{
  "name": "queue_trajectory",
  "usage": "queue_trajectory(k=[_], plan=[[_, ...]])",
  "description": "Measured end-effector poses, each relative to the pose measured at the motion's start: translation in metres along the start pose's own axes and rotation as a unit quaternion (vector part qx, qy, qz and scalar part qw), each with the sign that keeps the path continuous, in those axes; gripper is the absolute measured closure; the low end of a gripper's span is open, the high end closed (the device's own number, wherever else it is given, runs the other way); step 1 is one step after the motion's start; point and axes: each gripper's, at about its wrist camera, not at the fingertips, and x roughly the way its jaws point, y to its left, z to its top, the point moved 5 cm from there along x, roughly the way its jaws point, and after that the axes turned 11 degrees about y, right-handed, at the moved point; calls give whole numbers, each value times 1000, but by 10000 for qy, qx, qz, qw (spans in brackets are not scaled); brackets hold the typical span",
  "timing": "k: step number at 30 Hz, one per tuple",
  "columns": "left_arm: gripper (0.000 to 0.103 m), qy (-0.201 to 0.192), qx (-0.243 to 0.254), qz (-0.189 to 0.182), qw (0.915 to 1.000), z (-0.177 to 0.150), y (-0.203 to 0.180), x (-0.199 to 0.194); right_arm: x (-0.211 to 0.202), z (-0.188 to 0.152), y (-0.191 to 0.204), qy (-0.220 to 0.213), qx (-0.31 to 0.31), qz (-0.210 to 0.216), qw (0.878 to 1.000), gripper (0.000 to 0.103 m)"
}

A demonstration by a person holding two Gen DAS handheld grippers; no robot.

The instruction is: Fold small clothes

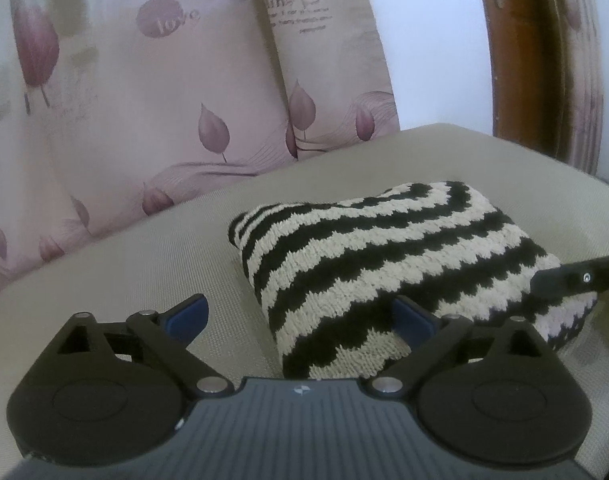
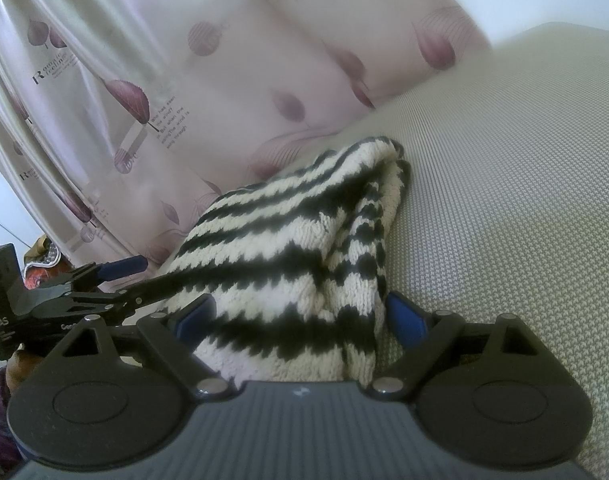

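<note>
From the left wrist, the striped knit garment (image 1: 384, 256) lies as a thick folded bundle on the beige seat cushion (image 1: 136, 264), in front of leaf-printed pillows (image 1: 164, 92). The left tongs (image 1: 300, 318) stand wide open and hold nothing: the near corner of the bundle sits between the blue pads, with the right-hand pad close against the knit and the left-hand pad well clear over bare cushion. The tip of the right tongs (image 1: 568, 278) reaches in at the bundle's right edge. The fold looks made and let go, so the step in hand seems to be the release. From the right wrist, the garment (image 2: 288, 264) rises between the right tongs (image 2: 300, 318), whose pads flank it wide apart; the left pad touches the knit, the right sits just beside the layered edge, and no squeeze shows. The left tongs (image 2: 116, 276) lie at the bundle's left side. Next would be either drawing both tongs back clear or pinching one edge for another fold; the loose layered edge could slump open.
</note>
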Motion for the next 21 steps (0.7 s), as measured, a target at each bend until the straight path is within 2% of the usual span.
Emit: queue_trajectory(k=[3, 7, 12, 16, 18, 19, 20, 21], plan=[[4, 55, -233, -215, 9995, -2, 7, 5, -3, 2, -2, -39, 144, 11, 9999, 11], [3, 39, -496, -532, 9973, -5, 15, 10, -16, 8, -9, -300, 508, 207, 9980, 11], [4, 45, -942, -932, 9912, -7, 24, 16, -21, 27, -7, -527, 248, -36, 9983, 12], [4, 143, -1337, -1213, 9835, -8, 30, 24, -9, 48, -1, -463, -48, -278, 9985, 16], [3, 194, -1305, -1168, 9844, -10, 29, 27, 1, 56, 3, -348, -261, -517, 9977, 29], [2, 200, -1277, -1139, 9850, -11, 28, 28, 9, 60, 7, -234, -392, -757, 9961, 54], [2, 197, -1266, -1129, 9853, -11, 27, 29, 16, 63, 10, -129, -549, -1045, 9929, 72], [2, 192, -1265, -1125, 9854, -12, 27, 29, 24, 65, 15, -32, -765, -1340, 9880, 74]])
